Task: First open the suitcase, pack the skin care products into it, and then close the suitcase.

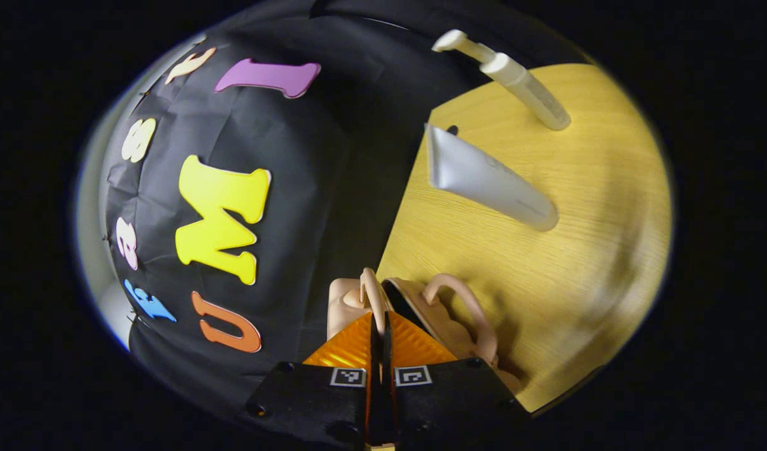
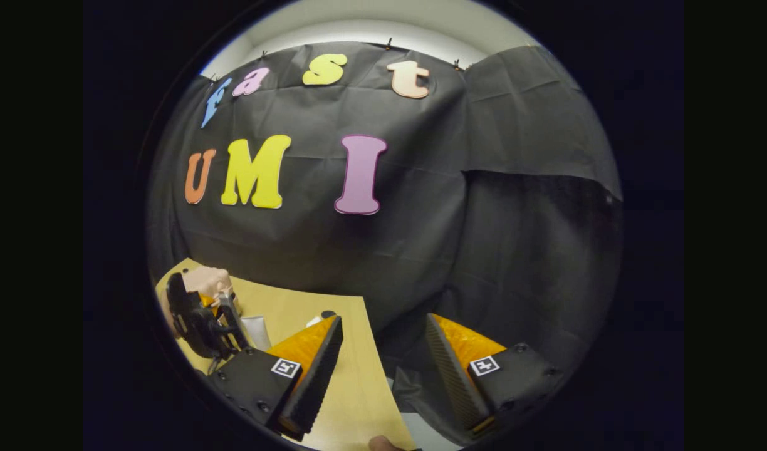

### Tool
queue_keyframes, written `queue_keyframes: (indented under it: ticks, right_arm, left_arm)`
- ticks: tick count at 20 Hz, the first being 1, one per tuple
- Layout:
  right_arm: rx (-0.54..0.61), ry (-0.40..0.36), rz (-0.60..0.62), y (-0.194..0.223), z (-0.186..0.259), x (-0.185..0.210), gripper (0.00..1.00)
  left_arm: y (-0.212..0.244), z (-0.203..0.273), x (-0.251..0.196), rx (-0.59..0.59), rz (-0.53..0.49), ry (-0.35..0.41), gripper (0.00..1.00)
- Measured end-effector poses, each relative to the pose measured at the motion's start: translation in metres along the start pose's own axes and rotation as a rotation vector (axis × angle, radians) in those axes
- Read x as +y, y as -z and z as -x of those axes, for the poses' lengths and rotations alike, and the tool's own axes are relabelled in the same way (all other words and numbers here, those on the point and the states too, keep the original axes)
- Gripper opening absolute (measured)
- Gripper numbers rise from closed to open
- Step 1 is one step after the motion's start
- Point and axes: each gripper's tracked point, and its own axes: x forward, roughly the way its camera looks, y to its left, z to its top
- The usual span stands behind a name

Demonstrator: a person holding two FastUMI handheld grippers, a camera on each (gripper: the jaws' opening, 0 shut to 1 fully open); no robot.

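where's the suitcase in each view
Left gripper view: suitcase at bottom centre, just past this gripper's shut jaws, on the table edge.
Right gripper view: suitcase at far lower left, behind the left gripper, on the table.
Shared landmark: the white tube, which stands beside the suitcase.

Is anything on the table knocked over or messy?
Nothing looks spilled or broken. The pump bottle and the grey tube stand apart on the wooden table. The left gripper is closed at the pink suitcase, whose lid shows a dark gap; both only seem tilted because the camera is turned.
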Motion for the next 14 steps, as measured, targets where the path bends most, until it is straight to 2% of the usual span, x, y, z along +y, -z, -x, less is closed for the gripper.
queue_keyframes:
  ticks: [4, 7, 8, 11, 14]
  right_arm:
    - [0.02, 0.028, -0.003, -0.001, 0.005, 0.025, 0.79]
    - [0.024, 0.031, 0.013, -0.004, 0.009, 0.051, 0.77]
    - [0.017, 0.032, 0.016, -0.008, 0.012, 0.061, 0.8]
    - [0.003, 0.02, 0.03, -0.017, 0.018, 0.091, 0.79]
    - [-0.01, 0.017, 0.041, -0.025, 0.022, 0.116, 0.79]
  left_arm:
    - [0.013, 0.019, 0.055, -0.013, 0.136, 0.002, 0.02]
    - [0.039, 0.027, 0.099, -0.008, 0.246, -0.012, 0.03]
    - [0.047, 0.027, 0.113, -0.011, 0.274, -0.016, 0.03]
    - [0.083, 0.029, 0.16, -0.003, 0.335, -0.049, 0.02]
    - [0.129, 0.025, 0.19, 0.017, 0.472, -0.081, 0.03]
